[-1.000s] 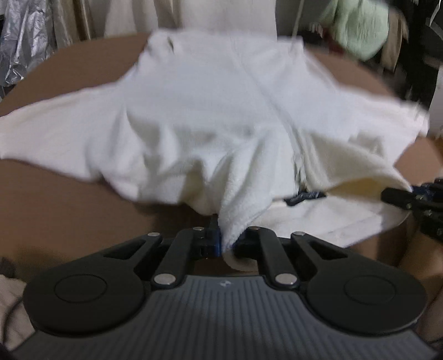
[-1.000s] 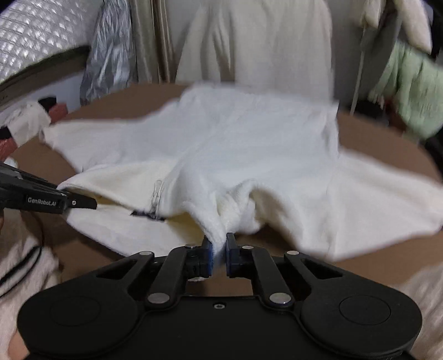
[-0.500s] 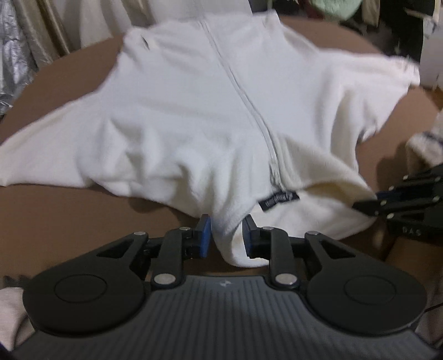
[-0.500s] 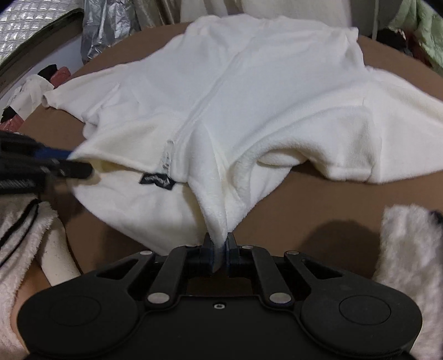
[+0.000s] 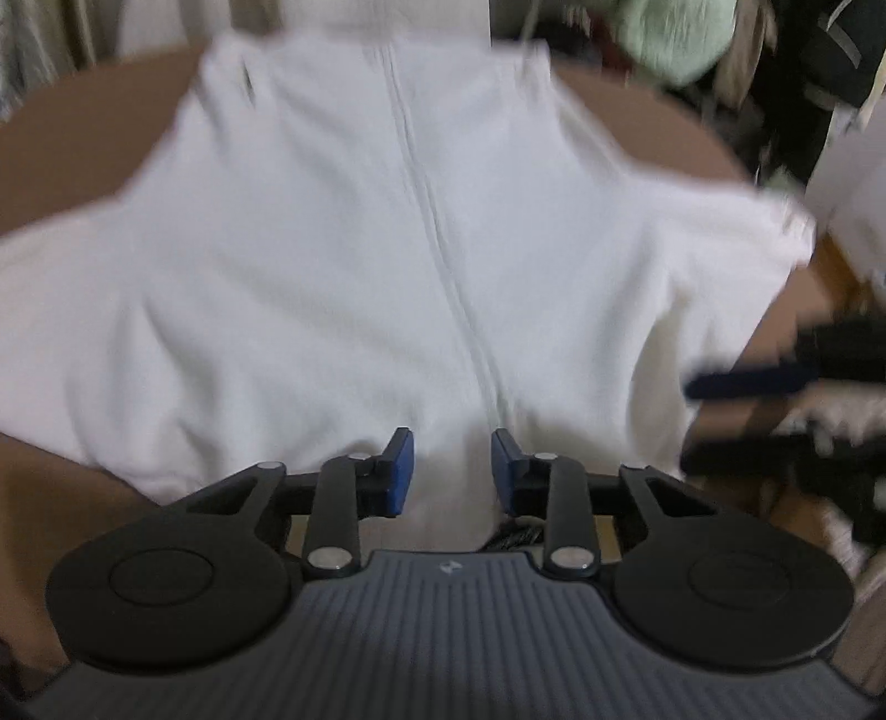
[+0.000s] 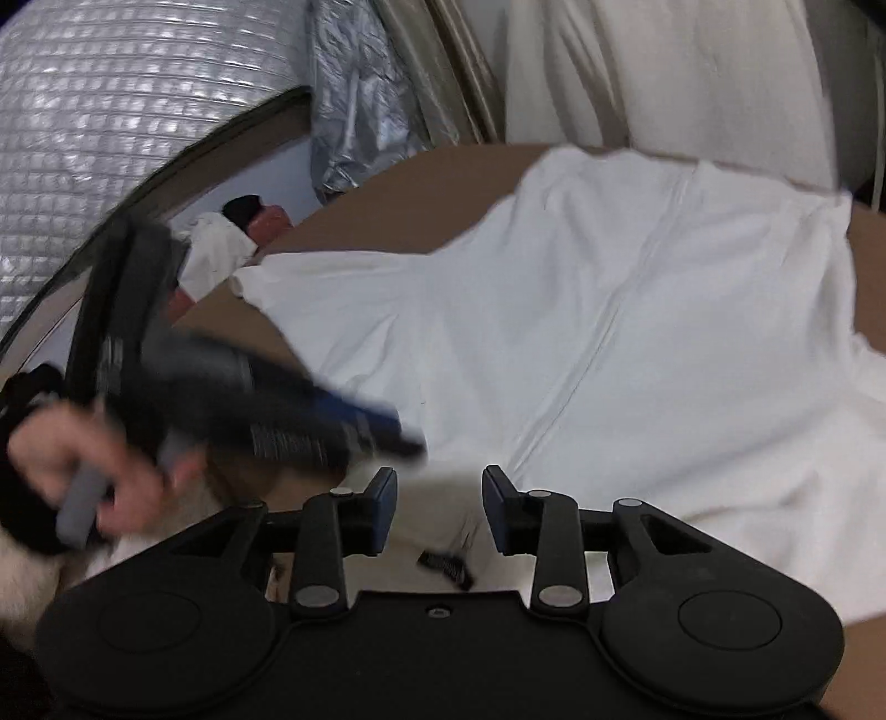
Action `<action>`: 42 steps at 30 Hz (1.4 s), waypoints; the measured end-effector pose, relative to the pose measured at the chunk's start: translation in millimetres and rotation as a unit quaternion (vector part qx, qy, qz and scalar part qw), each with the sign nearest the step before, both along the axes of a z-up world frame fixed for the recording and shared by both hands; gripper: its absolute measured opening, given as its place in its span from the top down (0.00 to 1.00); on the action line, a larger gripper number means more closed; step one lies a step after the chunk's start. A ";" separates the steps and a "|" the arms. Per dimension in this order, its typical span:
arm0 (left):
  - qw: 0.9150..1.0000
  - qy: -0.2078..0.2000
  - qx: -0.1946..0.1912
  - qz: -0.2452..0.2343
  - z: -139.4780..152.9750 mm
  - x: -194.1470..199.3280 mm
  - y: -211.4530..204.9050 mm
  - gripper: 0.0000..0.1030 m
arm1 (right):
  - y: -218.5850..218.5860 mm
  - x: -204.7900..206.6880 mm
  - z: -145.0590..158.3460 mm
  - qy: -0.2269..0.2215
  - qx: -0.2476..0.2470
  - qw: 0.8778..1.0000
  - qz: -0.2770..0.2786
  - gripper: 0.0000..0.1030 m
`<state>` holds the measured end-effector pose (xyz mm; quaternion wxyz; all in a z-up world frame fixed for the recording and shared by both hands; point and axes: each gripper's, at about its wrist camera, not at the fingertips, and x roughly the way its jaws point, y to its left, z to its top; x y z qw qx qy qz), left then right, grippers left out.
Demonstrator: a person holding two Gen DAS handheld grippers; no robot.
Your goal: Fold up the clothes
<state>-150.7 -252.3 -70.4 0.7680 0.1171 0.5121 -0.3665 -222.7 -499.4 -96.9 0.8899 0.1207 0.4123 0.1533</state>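
A white fleece zip jacket [image 5: 332, 266] lies spread face up on the brown round table [image 5: 72, 144], zipper running up the middle, sleeves out to both sides. My left gripper [image 5: 451, 471] is open just above the jacket's near hem, blue pads apart, nothing held. In the right wrist view the same jacket [image 6: 637, 343] fills the table, and my right gripper [image 6: 439, 509] is open over the hem near a small black label [image 6: 446, 565]. The left gripper [image 6: 387, 429], held by a hand [image 6: 66, 476], shows blurred at the left there.
Pale curtains [image 6: 664, 66] and silver quilted material [image 6: 99, 111] stand behind the table. A green garment [image 5: 670, 33] hangs at the back right. More white and dark items [image 6: 221, 238] lie off the table's left edge. The right gripper's dark fingers [image 5: 775, 382] show blurred at right.
Both grippers have let go of the jacket's hem and opened. The bunched hem has dropped flat and the jacket now lies smoothed out; both grippers are moving, blurred.
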 end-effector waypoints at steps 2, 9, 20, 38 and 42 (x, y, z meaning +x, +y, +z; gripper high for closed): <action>0.999 0.005 0.039 0.004 -25.6 -3.8 2.3 0.74 | 4.1 15.0 -24.2 0.028 -0.027 0.999 -0.012 0.64; 0.999 0.017 0.021 0.027 -46.8 -21.9 42.2 0.72 | 33.0 -4.8 -91.4 0.137 -0.100 0.984 0.060 0.80; 0.994 -0.025 -0.035 0.098 9.4 6.1 83.3 0.52 | 41.0 -7.9 -61.2 0.100 -0.057 0.990 0.082 0.61; 0.894 -0.121 0.011 0.431 -2.3 170.8 265.0 0.18 | 252.3 79.2 -20.8 -0.100 -0.163 0.960 0.205 0.54; 0.846 -0.139 0.044 0.513 -21.5 217.2 312.3 0.19 | 282.0 95.9 -50.4 -0.086 -0.243 0.948 0.189 0.53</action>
